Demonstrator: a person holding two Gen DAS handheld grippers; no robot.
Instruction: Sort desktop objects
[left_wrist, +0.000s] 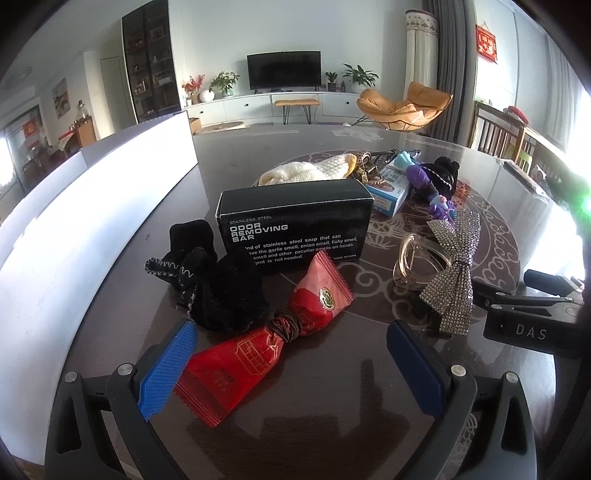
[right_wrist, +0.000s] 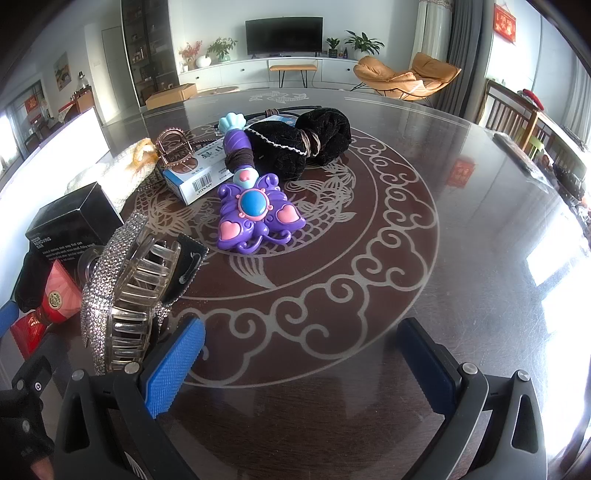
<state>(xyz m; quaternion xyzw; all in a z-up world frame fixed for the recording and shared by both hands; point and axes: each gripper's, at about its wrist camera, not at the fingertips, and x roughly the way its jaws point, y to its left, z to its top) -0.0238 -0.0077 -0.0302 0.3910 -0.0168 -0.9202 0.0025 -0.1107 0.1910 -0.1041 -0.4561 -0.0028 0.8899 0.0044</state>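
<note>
My left gripper (left_wrist: 291, 363) is open just above the dark table, and two red snack packets (left_wrist: 266, 345) tied with a hair band lie between its blue pads. Behind them sit a black velvet pouch (left_wrist: 218, 288) and a black odor-removing bar box (left_wrist: 293, 225). To the right lie a rhinestone bow clip (left_wrist: 452, 273) and a clear claw clip (left_wrist: 413, 264). My right gripper (right_wrist: 303, 360) is open over bare tabletop, with the claw clip (right_wrist: 138, 295) and the bow (right_wrist: 110, 266) just left of it. A purple toy wand (right_wrist: 251, 206), a blue-white box (right_wrist: 199, 181) and a black bundle (right_wrist: 299, 144) lie farther back.
A white box wall (left_wrist: 92, 206) runs along the table's left side. A cream knitted cloth (left_wrist: 310, 170) and a bronze claw clip (right_wrist: 175, 146) rest at the back of the pile. The patterned tabletop (right_wrist: 406, 236) stretches to the right. Wooden chairs (right_wrist: 517, 118) stand beyond the far right edge.
</note>
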